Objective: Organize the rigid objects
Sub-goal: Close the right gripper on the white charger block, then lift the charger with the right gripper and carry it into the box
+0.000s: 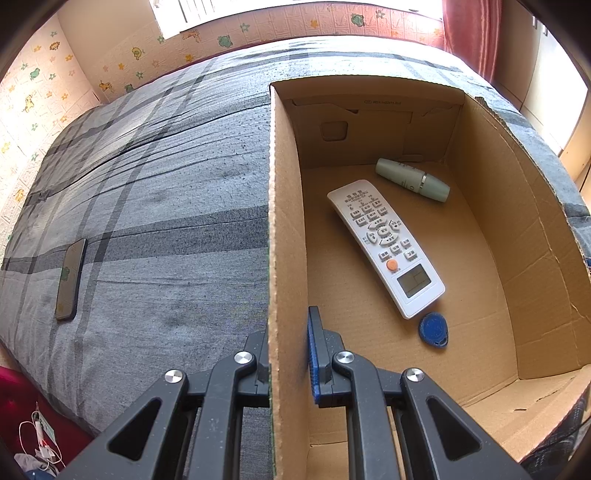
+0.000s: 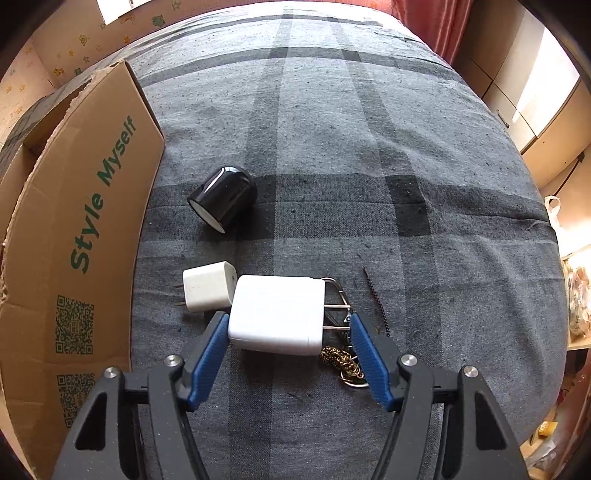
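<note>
My left gripper (image 1: pixel 291 354) is pinched on the cardboard box (image 1: pixel 286 221) wall; my right gripper (image 2: pixel 288 332) straddles the big white charger (image 2: pixel 277 319), not squeezing yet. Remote (image 1: pixel 386 245), tube (image 1: pixel 412 180) and blue fob (image 1: pixel 433 328) are boxed. Small charger (image 2: pixel 208 286), black cap (image 2: pixel 223 199) and phone (image 1: pixel 70 278) still wait on the bed.

- Home bedroom, prob. a child's rm.
- Bed (image 2: pixel 369 147) w/ grey plaid sheet fills both views.
- Padded wall panels (image 1: pixel 122 59) w/ cartoon frog, giraffe & flower stickers.
- Pink-red curtain (image 1: pixel 469 33) by a bright window.
- Household bits around: phone (image 1: pixel 70 280) on the sheet, TV-type remote (image 1: pixel 386 243) in a cardboard box (image 1: pixel 517 221).
</note>
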`<state>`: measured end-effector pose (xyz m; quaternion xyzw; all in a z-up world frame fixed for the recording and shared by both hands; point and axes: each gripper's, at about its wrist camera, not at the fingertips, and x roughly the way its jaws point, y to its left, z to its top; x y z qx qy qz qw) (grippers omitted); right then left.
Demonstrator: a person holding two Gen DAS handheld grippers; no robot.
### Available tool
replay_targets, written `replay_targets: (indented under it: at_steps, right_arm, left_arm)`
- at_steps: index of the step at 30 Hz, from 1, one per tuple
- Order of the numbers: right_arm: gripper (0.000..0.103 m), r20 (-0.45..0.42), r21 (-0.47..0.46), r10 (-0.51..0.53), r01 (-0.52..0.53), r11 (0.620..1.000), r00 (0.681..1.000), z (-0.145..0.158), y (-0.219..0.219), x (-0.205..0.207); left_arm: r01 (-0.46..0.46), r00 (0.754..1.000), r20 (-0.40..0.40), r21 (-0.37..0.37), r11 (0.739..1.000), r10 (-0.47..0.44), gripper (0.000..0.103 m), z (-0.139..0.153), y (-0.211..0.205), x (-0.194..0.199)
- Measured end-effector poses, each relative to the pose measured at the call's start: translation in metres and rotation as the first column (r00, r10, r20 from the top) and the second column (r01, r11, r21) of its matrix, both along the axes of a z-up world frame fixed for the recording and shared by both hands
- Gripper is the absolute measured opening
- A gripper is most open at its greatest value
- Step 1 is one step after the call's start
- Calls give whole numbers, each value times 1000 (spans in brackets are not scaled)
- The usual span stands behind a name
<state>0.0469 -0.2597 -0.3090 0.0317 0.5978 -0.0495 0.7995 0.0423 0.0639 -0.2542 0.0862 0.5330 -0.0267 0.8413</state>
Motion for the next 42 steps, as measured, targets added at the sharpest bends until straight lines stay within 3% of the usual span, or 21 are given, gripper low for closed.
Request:
replay_targets:
  at_steps: [14,20,32,42]
  right_arm:
    - [70,47,-9,7,-6,1000,999,36,3,-2]
    - [70,85,14,35,-37,999,996,69,13,1]
    - [70,177,26,128,-135,990,976,135,53,11]
    - [70,206,42,236,-250,967,950,153,102,21]
  left_arm:
    - [2,1000,1,0,1000,-2,13,1,0,0]
    - [2,1000,1,1,1000,-2,13,1,-1,0]
    - [3,1000,1,0,1000,-3,13,2,-1,-1]
    - [2,1000,1,0,1000,-2,13,1,-1,-1]
